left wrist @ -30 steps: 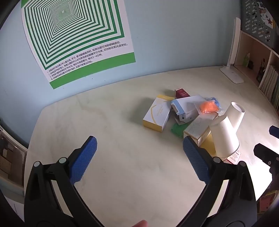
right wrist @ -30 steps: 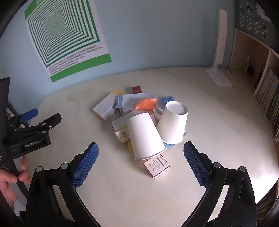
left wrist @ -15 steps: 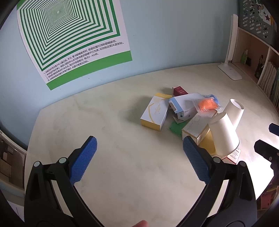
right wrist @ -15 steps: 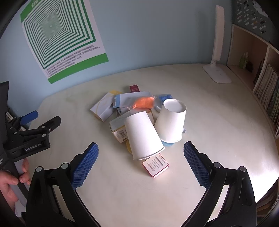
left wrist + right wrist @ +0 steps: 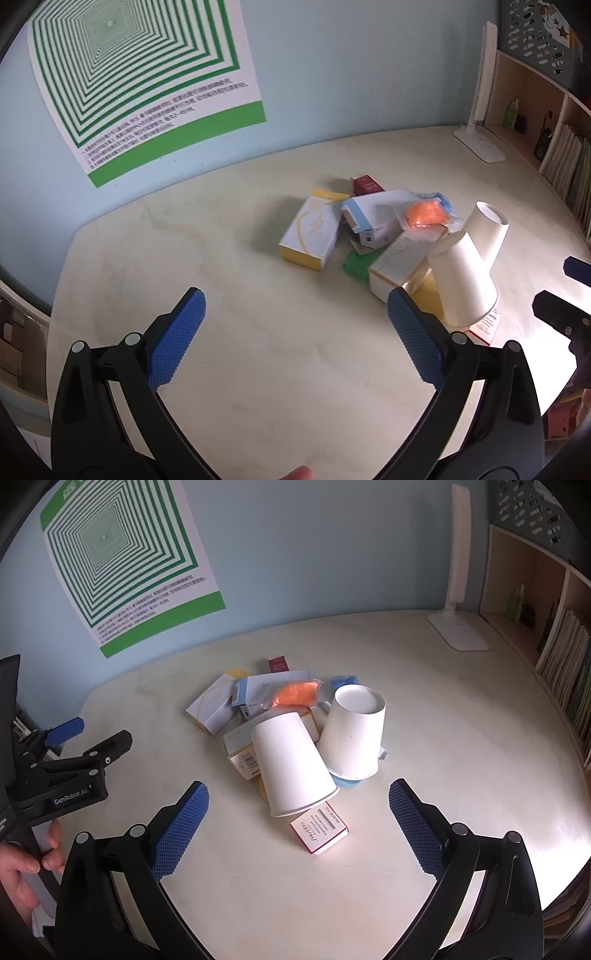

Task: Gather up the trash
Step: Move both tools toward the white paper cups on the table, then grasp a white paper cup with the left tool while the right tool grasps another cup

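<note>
A pile of trash lies mid-table: two upturned white paper cups (image 5: 291, 762) (image 5: 352, 733), a white and yellow box (image 5: 310, 234), a white and blue box (image 5: 373, 218), an orange packet (image 5: 424, 213), a dark red box (image 5: 365, 183) and a small white and red box (image 5: 319, 829). The near cup also shows in the left wrist view (image 5: 461, 282). My left gripper (image 5: 295, 332) is open and empty, short of the pile and to its left. My right gripper (image 5: 297, 825) is open and empty, with the small box between its fingers' line.
A white desk lamp (image 5: 458, 590) stands at the back right. A shelf with books (image 5: 561, 657) runs along the right edge. A green striped poster (image 5: 140, 77) hangs on the blue wall. The cream table (image 5: 229, 369) has its front edge near me.
Both grippers drifted slightly; the pile sits a little further left in both views. Both grippers stay open. No trash moved.
</note>
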### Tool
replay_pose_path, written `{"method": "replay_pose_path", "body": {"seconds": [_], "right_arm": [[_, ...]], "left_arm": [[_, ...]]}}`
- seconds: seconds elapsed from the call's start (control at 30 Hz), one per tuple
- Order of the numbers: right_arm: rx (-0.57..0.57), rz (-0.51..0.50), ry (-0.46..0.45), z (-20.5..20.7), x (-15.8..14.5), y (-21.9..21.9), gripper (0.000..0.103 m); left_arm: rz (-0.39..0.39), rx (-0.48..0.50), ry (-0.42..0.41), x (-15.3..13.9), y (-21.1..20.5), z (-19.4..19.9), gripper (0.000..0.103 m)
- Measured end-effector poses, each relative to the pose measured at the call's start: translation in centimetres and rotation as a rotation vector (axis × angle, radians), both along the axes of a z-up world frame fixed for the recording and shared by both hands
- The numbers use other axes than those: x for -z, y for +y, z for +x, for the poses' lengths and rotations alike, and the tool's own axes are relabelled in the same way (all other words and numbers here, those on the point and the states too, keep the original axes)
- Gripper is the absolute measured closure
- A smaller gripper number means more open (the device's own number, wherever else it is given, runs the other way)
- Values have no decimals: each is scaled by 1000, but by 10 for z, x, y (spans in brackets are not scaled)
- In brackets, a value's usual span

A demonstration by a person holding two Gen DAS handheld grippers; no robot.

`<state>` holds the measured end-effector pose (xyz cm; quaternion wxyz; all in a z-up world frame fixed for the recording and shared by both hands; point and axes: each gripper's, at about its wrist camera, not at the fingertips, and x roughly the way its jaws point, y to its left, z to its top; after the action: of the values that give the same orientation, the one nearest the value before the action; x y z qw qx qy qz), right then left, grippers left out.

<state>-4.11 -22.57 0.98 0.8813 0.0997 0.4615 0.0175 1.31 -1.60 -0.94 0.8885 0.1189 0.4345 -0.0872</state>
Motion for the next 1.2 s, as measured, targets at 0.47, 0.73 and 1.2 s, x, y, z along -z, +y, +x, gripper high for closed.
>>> {"method": "replay_pose_path", "body": {"seconds": [0.47, 0.73, 1.2], "right_arm": [[3, 22, 24, 19, 10, -36, 6], [12, 56, 46, 33, 20, -54, 6], [-8, 98, 71, 52, 35, -69, 7]], "left_arm": [[-30, 73, 93, 20, -44, 6, 7], [-79, 118, 150, 28, -63, 9, 7], [-96, 180, 208, 41, -90, 11, 7]]}}
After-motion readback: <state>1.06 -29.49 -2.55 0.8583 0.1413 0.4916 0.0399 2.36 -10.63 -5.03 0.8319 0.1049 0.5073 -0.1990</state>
